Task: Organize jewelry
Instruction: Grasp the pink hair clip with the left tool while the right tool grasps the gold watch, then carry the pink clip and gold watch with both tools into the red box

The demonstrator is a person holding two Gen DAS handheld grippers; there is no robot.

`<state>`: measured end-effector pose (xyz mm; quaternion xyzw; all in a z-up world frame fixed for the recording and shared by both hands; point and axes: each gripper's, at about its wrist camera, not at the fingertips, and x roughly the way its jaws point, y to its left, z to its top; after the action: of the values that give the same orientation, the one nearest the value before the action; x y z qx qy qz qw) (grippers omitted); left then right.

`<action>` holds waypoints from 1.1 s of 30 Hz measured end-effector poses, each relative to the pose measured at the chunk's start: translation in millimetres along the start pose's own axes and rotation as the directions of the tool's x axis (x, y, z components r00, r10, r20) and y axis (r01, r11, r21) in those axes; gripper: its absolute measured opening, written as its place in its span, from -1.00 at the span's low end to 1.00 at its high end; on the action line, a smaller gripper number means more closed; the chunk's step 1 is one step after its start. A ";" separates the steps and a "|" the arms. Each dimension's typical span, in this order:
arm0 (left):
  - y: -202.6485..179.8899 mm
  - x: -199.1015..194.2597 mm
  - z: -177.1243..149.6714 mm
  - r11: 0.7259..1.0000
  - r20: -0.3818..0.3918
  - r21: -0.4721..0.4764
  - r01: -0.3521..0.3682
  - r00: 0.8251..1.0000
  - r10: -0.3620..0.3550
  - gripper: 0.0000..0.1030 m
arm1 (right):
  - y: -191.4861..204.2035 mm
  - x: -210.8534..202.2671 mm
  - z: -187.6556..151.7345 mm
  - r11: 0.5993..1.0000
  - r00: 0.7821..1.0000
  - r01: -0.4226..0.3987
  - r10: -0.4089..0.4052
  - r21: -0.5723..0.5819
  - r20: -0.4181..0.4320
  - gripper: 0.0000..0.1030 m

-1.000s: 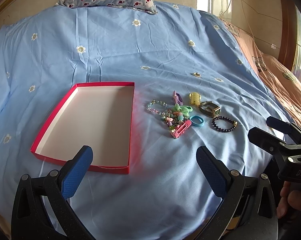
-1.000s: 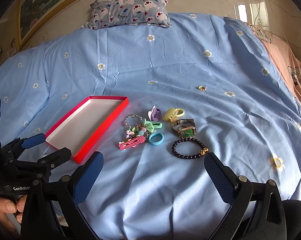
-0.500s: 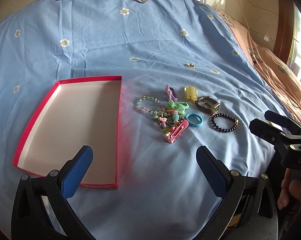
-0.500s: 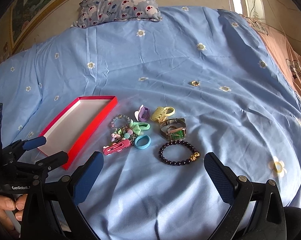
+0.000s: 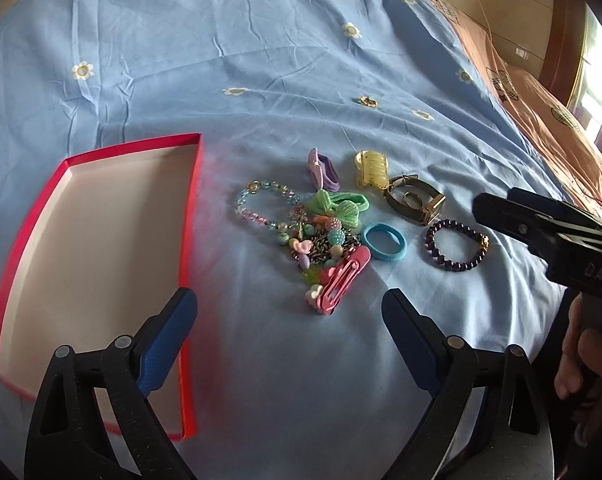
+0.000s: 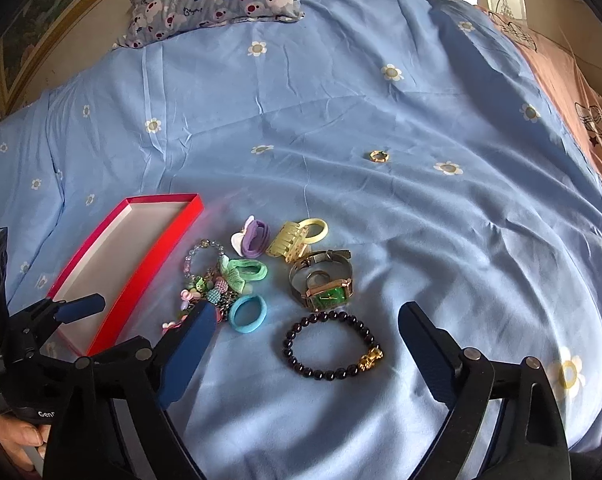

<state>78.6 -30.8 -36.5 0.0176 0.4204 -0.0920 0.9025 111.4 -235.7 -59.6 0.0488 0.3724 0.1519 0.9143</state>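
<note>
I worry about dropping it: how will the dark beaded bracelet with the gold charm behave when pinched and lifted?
The dark beaded bracelet lies as a loose, uneven loop, so it will probably sag from the pinch. Its round, glossy beads may slip between pads. The gold charm could swing to the bottom.

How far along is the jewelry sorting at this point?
Nothing looks sorted: the red box is empty. Both the left gripper and the right gripper hold nothing, jaws closing, the right over the dark bead bracelet. The watch, hair ties, clips and the small ring all lie on the blue bedsheet.
</note>
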 end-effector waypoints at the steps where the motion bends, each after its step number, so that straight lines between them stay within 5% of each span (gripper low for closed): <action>1: -0.7 3.6 2.1 1.000 -0.005 0.004 0.005 1.000 -0.005 0.77 | -1.8 5.0 2.4 1.000 1.000 0.003 -0.003 0.003 -0.010 0.68; 7: -5.5 25.7 9.8 0.999 -0.054 0.022 0.038 0.998 -0.037 0.52 | -14.1 36.2 14.9 0.999 0.998 0.024 -0.022 0.029 -0.060 0.41; 16: -11.2 43.2 8.4 0.991 -0.119 0.032 0.127 0.985 -0.123 -0.21 | -34.9 73.3 23.2 0.996 0.991 0.039 -0.029 0.079 -0.127 0.13; 20: -11.0 42.5 7.6 0.989 -0.117 0.034 0.146 0.983 -0.142 -0.48 | -37.8 82.7 19.6 0.996 0.988 0.020 -0.007 0.081 -0.152 -0.23; 23: -9.5 42.1 7.2 0.984 -0.118 0.026 0.174 0.978 -0.170 -0.68 | -35.8 79.4 19.0 0.998 0.990 0.007 0.003 0.065 -0.144 -0.72; 27: -9.3 37.7 5.4 0.981 -0.112 0.023 0.195 0.975 -0.191 -0.77 | -35.8 75.3 17.7 0.998 0.990 0.016 -0.008 0.057 -0.138 -0.93; 33: -7.1 23.5 4.9 0.977 -0.075 0.017 0.213 0.975 -0.211 -0.83 | -36.2 66.1 15.3 0.998 0.992 0.010 -0.002 0.061 -0.126 -0.96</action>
<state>95.8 -41.9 -50.9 -0.0126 0.4510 -0.1924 0.8714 175.5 -248.9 -99.9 0.0660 0.4341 0.1406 0.8874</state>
